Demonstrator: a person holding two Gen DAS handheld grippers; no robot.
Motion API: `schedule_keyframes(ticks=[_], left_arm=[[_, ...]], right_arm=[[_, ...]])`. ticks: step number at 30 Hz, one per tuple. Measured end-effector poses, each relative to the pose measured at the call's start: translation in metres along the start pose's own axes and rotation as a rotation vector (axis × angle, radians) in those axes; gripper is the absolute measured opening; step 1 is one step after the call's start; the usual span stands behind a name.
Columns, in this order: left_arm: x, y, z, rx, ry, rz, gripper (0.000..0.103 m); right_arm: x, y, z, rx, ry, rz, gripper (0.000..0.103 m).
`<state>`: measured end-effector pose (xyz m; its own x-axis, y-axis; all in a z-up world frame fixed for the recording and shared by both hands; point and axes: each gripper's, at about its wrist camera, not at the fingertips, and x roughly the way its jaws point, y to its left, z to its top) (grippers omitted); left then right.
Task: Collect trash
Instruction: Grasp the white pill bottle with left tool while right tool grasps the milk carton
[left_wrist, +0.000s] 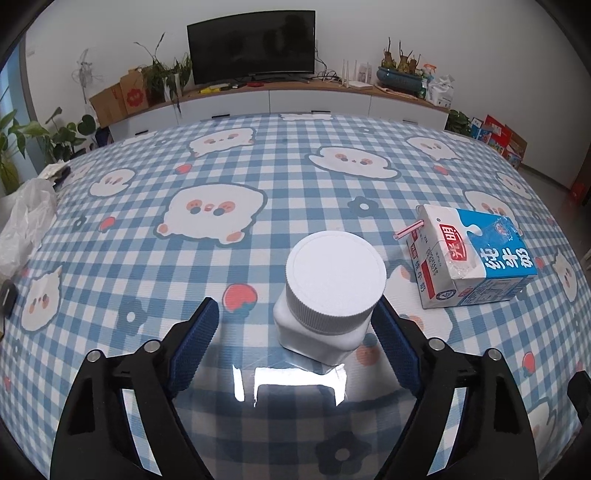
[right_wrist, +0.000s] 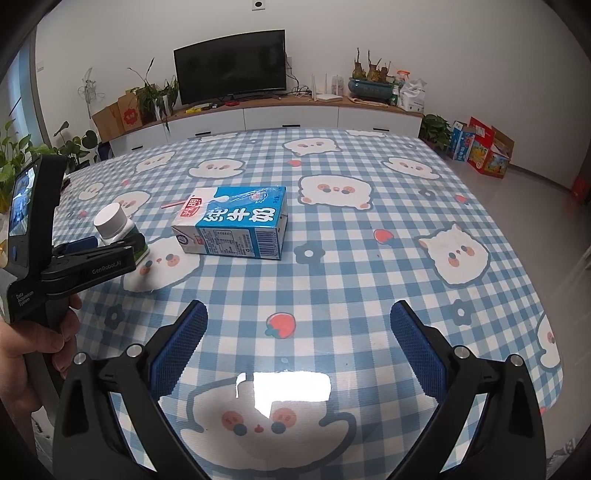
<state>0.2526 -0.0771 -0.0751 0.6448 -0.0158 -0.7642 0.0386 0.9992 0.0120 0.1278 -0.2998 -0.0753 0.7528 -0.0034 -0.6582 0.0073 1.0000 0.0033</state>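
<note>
both fingers spread wide: left gripper (left_wrist: 295, 317) straddles white bottle (left_wrist: 328, 295), right gripper (right_wrist: 299, 317) holds nothing.

The premises were a home living room: a television (right_wrist: 231, 64) stood on a long white sideboard (right_wrist: 273, 116) against the wall, flanked by potted plants (left_wrist: 166, 75) (several), cardboard boxes (left_wrist: 118, 98), and a cartoon-print checked worktop (right_wrist: 369, 236).

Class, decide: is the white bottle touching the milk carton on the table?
Apart. The left wrist view shows checked tablecloth plainly between the white bottle and the milk carton.
</note>
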Motion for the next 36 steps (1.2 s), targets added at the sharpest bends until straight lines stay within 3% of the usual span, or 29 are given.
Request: schedule_keyframes(ticks=[2,6,13,23,25,36], left_arm=[[0.002,0.000,0.000,0.002,0.007,-0.012,0.068],[0.003,-0.002,0.000,0.024,0.022,-0.027,0.043],[-0.001,0.006,-0.001,-0.012,0.040,-0.016,0.043],[-0.049,0.024,-0.014,-0.032,0.046,0.007,0.043],[-0.059,0.030,-0.019,-0.037,0.048,0.012,0.043],[-0.087,0.057,-0.044,-0.032,0.069,0.061,0.043]], right_arm=[[0.002,0.001,-0.001,-0.003,0.004,-0.001,0.095],[0.004,0.005,-0.003,-0.016,0.007,-0.005,0.095],[0.006,0.009,-0.004,-0.034,0.015,-0.001,0.095],[-0.002,0.006,0.002,-0.092,0.020,0.036,0.095],[0.005,0.009,0.008,-0.149,0.037,0.037,0.095],[0.032,0.074,0.063,-0.761,0.149,0.111,0.095]])
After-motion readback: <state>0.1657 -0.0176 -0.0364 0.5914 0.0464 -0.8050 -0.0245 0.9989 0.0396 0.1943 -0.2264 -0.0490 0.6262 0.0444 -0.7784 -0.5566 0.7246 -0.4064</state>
